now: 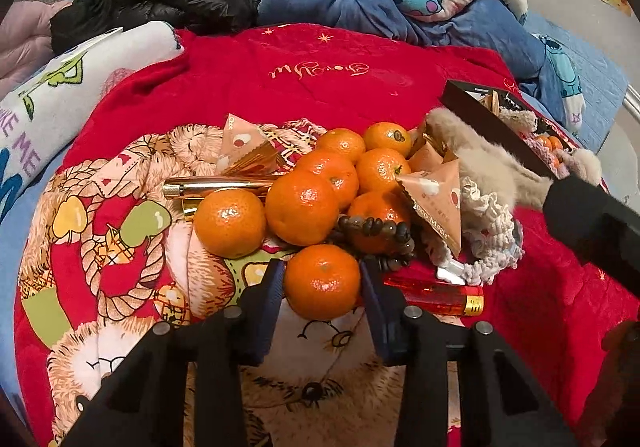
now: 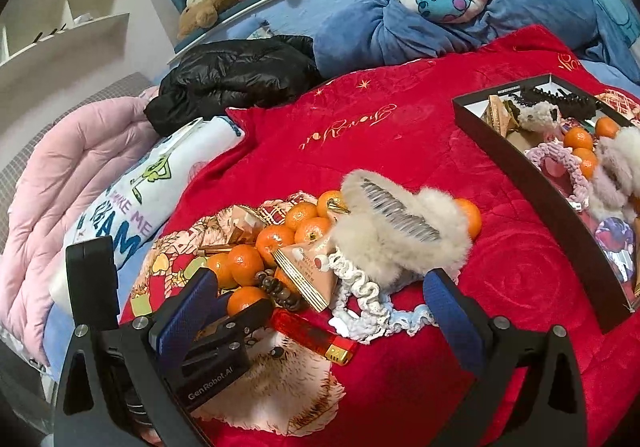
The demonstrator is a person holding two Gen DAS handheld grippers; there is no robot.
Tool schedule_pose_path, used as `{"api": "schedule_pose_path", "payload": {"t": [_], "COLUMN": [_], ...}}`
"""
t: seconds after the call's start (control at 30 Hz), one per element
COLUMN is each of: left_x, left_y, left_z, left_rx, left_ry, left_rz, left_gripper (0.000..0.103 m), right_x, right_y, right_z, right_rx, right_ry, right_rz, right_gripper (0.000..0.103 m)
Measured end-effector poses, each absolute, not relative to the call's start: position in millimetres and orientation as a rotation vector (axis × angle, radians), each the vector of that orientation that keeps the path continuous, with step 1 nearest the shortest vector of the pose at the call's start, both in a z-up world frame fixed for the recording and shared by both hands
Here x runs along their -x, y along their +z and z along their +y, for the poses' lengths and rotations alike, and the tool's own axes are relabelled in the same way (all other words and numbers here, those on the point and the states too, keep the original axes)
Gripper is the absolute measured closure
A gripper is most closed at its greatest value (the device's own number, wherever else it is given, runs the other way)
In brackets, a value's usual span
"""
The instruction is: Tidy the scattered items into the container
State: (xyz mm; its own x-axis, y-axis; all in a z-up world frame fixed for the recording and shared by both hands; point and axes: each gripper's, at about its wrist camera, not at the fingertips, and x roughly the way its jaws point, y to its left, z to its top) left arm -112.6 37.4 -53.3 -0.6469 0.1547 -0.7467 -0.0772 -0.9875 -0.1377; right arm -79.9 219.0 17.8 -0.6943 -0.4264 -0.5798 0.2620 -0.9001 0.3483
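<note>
Now left gripper [image 1: 322,283] clamped on front mandarin [image 1: 322,281]; right gripper [image 2: 332,301] hovering wide, holding nothing.
Risk: round fruit could squirt from the pads on lift, or the lift could drag the bead bracelet [image 1: 376,231] touching its far side and nudge the stacked mandarins [image 1: 320,183] into rolling across the red blanket [image 1: 304,59]. Mandarin sits squarely between left jaws, at pile's near edge, lighter [image 1: 436,297] just beside. Black tray [image 2: 532,175], already part-filled, lies well apart, right of the pile; fluffy hair clip [image 2: 400,223] ahead of right jaws.
</note>
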Motion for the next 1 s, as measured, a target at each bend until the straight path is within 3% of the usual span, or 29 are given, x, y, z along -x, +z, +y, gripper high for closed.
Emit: {"api": "schedule_pose_path", "payload": {"t": [0.3, 0.5, 1.0], "left_x": [111, 105, 100], "left_y": [-53, -48, -40], "left_z": [36, 29, 10], "left_rx": [1.251, 1.249, 1.218], "left_ry": [2.736, 2.743, 2.787], "left_rz": [-0.153, -0.181, -0.231], "left_gripper": [0.063, 0.063, 0.064], "right_x": [79, 73, 73], "right_y": [19, 22, 20], "right_z": [221, 212, 211], "right_rx": [-0.967, -0.941, -0.955], "right_ry": [-2.581, -2.617, -2.613], "right_rz": [-0.335, -0.237, -0.255], "right_gripper": [0.0, 0.0, 0.0]}}
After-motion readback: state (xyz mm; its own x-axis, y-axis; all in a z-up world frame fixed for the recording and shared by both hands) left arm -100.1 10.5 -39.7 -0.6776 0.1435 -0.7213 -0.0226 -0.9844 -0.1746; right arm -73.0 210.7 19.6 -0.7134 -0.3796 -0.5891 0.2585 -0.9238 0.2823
